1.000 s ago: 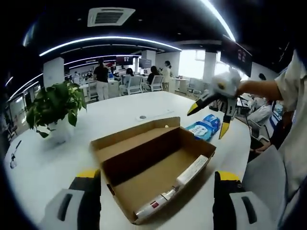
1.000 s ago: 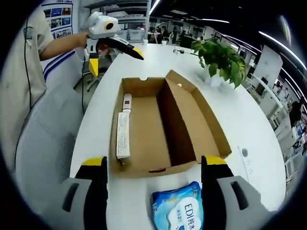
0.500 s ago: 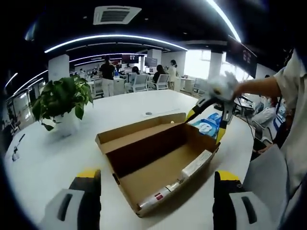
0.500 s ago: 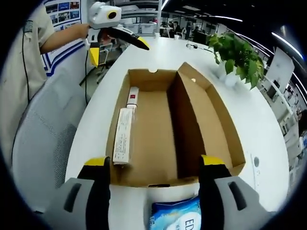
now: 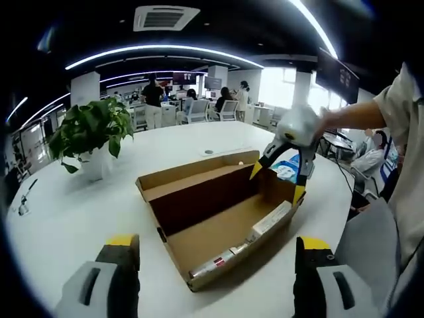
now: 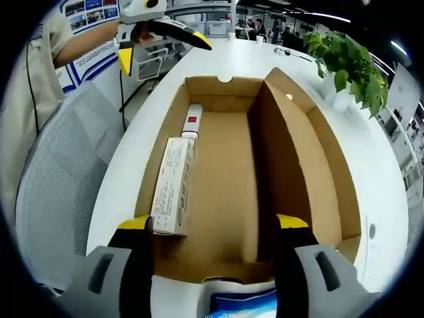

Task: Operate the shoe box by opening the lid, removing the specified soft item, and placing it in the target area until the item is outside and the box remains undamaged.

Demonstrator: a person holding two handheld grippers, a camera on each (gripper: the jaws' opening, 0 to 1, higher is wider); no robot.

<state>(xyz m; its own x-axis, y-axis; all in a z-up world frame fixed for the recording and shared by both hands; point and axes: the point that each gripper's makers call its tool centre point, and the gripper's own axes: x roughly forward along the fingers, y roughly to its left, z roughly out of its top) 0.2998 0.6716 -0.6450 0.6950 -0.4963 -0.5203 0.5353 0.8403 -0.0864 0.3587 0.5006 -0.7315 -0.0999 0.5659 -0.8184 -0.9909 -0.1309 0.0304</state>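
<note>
Right gripper (image 5: 278, 180) over shoe box (image 5: 212, 225), jaws spread

From my right gripper view, the blue packet (image 6: 244, 306) is cut off by the bottom edge between the jaws. Print on the white carton (image 6: 172, 185) is too small for me to read.

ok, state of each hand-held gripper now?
Left hand-held gripper: open, holding nothing.
Right hand-held gripper: open, holding nothing, over the near end of the shoe box.
</note>
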